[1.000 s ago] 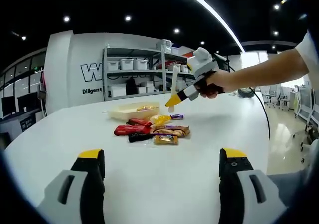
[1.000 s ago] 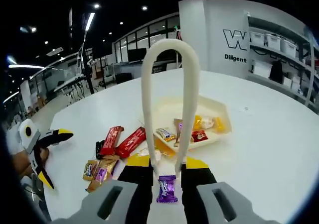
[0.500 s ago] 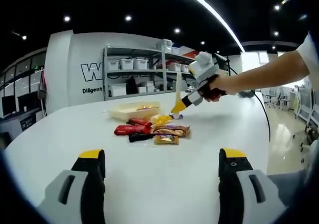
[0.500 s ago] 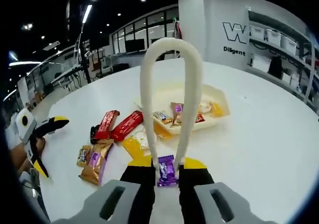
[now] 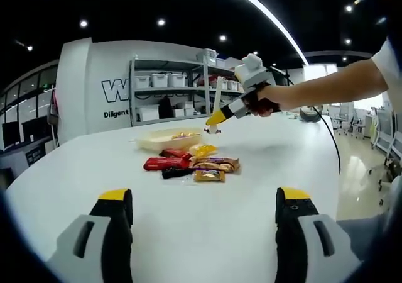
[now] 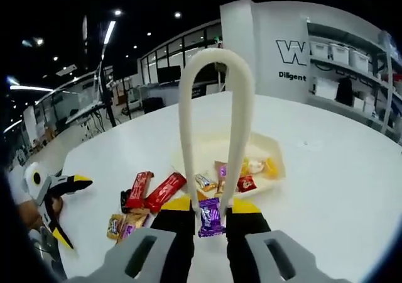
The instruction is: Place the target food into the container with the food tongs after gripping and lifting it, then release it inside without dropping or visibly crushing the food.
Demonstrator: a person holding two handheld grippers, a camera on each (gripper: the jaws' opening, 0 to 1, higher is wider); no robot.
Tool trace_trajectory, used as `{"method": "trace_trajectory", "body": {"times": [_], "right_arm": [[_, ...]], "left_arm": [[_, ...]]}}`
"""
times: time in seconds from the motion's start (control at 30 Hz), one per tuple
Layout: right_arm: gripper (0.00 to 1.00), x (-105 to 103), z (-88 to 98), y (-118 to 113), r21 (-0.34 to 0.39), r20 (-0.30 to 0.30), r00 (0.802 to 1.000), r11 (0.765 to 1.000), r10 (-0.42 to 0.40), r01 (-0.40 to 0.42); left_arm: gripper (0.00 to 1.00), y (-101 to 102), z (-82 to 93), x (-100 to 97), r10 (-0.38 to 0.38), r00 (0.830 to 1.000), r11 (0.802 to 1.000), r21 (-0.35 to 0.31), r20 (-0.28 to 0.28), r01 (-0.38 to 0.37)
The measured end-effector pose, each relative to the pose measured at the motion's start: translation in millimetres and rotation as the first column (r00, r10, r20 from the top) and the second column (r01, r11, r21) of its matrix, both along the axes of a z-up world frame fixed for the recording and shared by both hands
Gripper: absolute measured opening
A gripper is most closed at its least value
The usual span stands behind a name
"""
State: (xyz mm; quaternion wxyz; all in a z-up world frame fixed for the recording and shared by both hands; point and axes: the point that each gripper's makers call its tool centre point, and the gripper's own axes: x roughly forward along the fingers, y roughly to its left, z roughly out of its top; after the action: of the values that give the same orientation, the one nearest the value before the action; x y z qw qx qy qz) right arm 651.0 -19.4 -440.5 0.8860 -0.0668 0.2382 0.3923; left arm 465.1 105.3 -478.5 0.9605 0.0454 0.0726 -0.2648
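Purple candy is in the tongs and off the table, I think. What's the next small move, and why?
Probably carry it forward over the tray before opening. In the right gripper view the purple candy sits pinched between the tongs tips, and the tray lies farther ahead. In the left gripper view the right tool hangs above the table, just short of the tray, so releasing now would likely miss.

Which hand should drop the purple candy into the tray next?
Right. Its claw is shut on the tongs, which pinch the purple candy just short of the tray. The left claw is open, far back.
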Motion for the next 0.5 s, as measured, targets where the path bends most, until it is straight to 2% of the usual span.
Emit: {"method": "trace_trajectory", "body": {"times": [0.23,0.3,0.5], "right_arm": [[0.12,12.8,4.8,14.4,0.002,0.019,1.000,1.000,0.000,0.000],[0.12,15.1,7.6,20.3,0.048,0.003,1.000,0.999,-0.011,0.011],[0.12,21.8,1.2,35.7,0.053,0.002,1.000,0.999,-0.002,0.002]], "left_arm": [[0.94,0.2,1.7,-0.5,0.001,1.000,1.000,-0.013,0.003,-0.001],[0.94,0.9,3.0,-0.4,0.006,1.000,1.000,-0.019,0.007,-0.006],[0.99,1.4,7.0,0.7,0.017,1.000,0.999,-0.037,0.024,-0.016]]}}
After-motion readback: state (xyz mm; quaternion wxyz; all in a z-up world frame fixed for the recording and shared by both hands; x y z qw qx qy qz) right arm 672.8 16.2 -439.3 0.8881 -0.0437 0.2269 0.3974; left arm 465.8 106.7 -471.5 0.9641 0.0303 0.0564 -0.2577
